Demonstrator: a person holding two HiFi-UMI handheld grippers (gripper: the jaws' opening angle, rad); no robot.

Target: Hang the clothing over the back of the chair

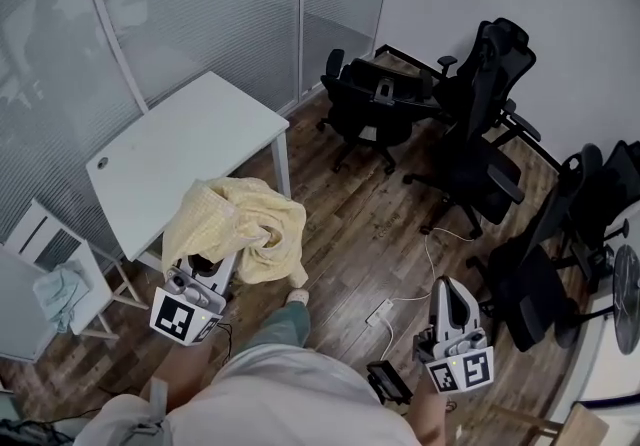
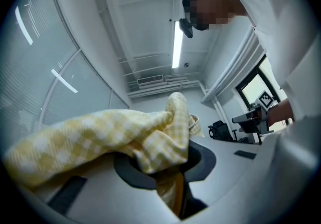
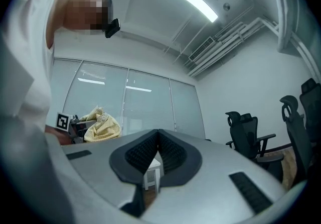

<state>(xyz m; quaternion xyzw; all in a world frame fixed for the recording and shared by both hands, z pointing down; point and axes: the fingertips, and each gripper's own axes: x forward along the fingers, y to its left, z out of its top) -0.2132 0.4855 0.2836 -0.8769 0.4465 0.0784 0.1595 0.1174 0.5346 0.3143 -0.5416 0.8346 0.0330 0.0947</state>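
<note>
Left hand-held gripper [image 1: 208, 266] tight around yellow checked clothing [image 1: 245, 222]

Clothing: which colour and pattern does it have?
The clothing is yellow-and-white check, clearest in the left gripper view.

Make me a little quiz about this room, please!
1. True or false: the left gripper is shut on the cloth.
2. The cloth is: A red, B yellow, C blue.
3. Does the cloth hang on a chair yet?
Key: 1 true. 2 B. 3 no.
</note>
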